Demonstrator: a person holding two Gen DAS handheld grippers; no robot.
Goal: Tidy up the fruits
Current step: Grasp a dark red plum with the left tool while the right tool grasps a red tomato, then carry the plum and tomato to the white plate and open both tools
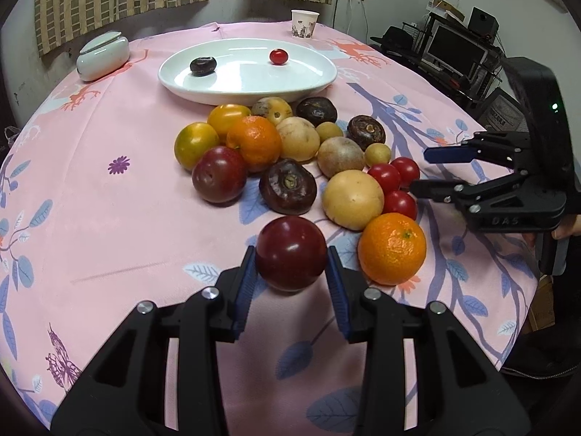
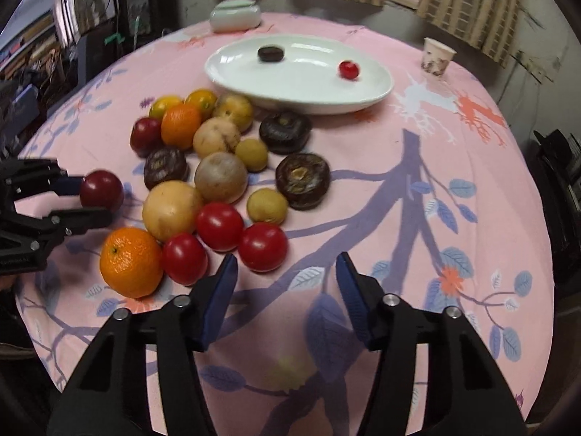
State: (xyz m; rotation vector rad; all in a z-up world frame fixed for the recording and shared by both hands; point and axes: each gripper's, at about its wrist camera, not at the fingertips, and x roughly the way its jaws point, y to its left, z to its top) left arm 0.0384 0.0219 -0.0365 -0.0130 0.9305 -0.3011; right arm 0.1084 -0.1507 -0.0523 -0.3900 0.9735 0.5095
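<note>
Between the blue pads of the left gripper (image 1: 291, 269), clamped at the near edge of the pile: one dark red plum (image 1: 291, 253), round, glossy, lifted clear of the pink floral tablecloth (image 1: 109, 218). Right gripper (image 2: 287, 279): jaws part-open, nothing between them, tips just beside three red tomatoes (image 2: 262, 246); no earlier picture is given. Beside the plum: one orange (image 1: 392, 248), bright and dimpled. Behind: a loose heap of pale yellow round fruits (image 1: 353, 199), dark brown flattened fruits (image 1: 288, 186), a second plum, another orange and two yellow-green citrus. Farther: white oval plate (image 1: 312, 83) bearing one dark brown fruit (image 1: 203, 65) and one small red tomato (image 1: 278, 56), well apart. Far edge: paper cup (image 1: 304, 23), pale lidded dish (image 1: 102, 57). Right-wrist view is motion-blurred; the dark fruits' kind cannot be told.
</note>
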